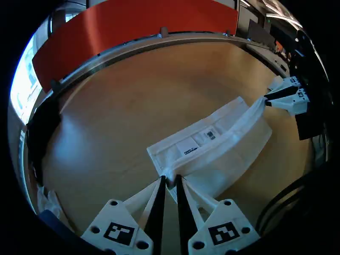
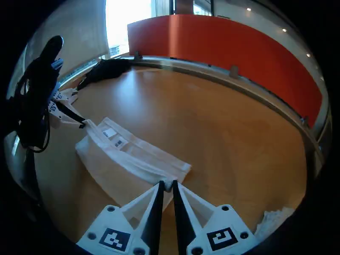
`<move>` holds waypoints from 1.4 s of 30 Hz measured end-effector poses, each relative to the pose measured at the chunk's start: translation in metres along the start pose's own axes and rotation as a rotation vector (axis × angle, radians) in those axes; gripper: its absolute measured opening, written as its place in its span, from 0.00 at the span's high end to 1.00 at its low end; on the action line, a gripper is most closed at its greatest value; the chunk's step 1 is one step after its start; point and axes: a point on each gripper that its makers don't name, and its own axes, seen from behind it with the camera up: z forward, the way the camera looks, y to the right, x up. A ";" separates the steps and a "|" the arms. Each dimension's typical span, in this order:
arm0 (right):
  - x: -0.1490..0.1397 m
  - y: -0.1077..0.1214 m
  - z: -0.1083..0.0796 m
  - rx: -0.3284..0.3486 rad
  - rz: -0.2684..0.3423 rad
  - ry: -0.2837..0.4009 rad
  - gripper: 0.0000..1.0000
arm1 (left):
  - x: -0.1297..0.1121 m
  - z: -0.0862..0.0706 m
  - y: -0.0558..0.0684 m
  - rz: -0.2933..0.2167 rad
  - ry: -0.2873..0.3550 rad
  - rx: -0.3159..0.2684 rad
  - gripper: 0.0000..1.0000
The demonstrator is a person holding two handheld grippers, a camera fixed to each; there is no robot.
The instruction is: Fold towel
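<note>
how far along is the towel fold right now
Done: the left hand-held gripper and right hand-held gripper each pinch one end of the white towel's long edge. In hand: that edge is raised off the wooden table, while the rest lies flat with its label showing. Left: carry the edge across, lay it down, release, then probably fold again.

- My left camera rode the left hand-held gripper, low and close over the tabletop. It looked along its own fingers, across the towel, towards the right hand-held gripper.
- My right camera sat just as near at the towel's opposite end, facing back.
- Both views shared the towel, the tabletop and the red panel.
</note>
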 end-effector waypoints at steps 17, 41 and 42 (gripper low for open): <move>-0.010 0.012 0.016 -0.038 0.021 -0.017 0.83 | 0.000 0.022 -0.017 0.040 -0.004 0.044 0.67; -0.003 0.023 0.016 -0.079 0.018 -0.007 0.14 | 0.009 0.018 -0.037 -0.015 0.037 0.095 0.06; -0.003 0.023 0.016 -0.079 0.017 -0.006 0.13 | 0.008 0.017 -0.038 -0.019 0.038 0.098 0.06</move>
